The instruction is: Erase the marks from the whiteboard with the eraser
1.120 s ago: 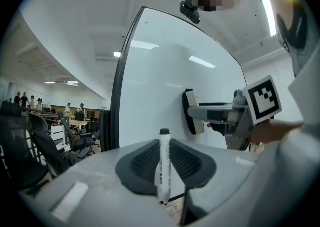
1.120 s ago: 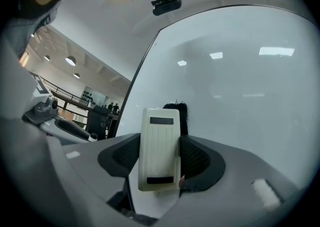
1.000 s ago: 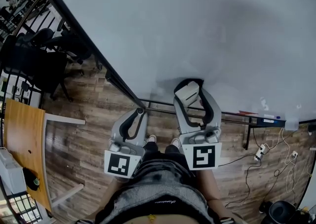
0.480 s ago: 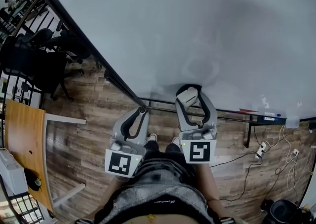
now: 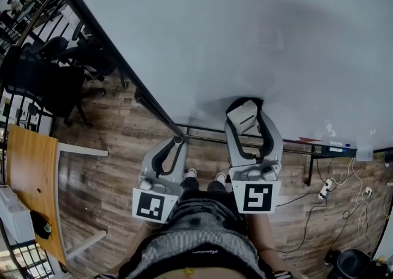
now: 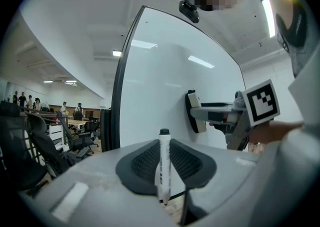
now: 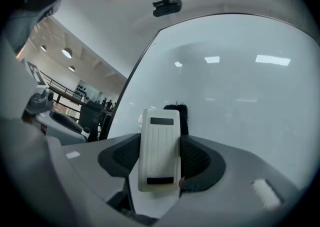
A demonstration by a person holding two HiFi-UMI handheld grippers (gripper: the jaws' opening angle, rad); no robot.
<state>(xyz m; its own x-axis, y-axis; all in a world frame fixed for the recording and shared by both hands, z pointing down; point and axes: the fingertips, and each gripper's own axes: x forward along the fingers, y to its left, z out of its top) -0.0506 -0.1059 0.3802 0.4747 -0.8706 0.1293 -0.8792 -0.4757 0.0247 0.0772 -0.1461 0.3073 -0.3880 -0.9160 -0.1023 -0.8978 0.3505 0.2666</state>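
Note:
The whiteboard fills the upper head view, and I see no marks on it. My right gripper is shut on a white eraser whose black felt is pressed to the board's lower part. In the right gripper view the eraser stands upright between the jaws, against the whiteboard. My left gripper hangs lower, just off the board's bottom edge, and is shut on a white marker with a black cap. From the left gripper view the eraser shows flat against the board.
A black frame rail runs along the board's left edge. Office chairs and a wooden desk stand at the left. A tray with pens sits at the right, with cables and a power strip on the wooden floor below.
My right gripper slid the eraser slightly down the board, then back up and a little to the right. The left gripper has barely moved.

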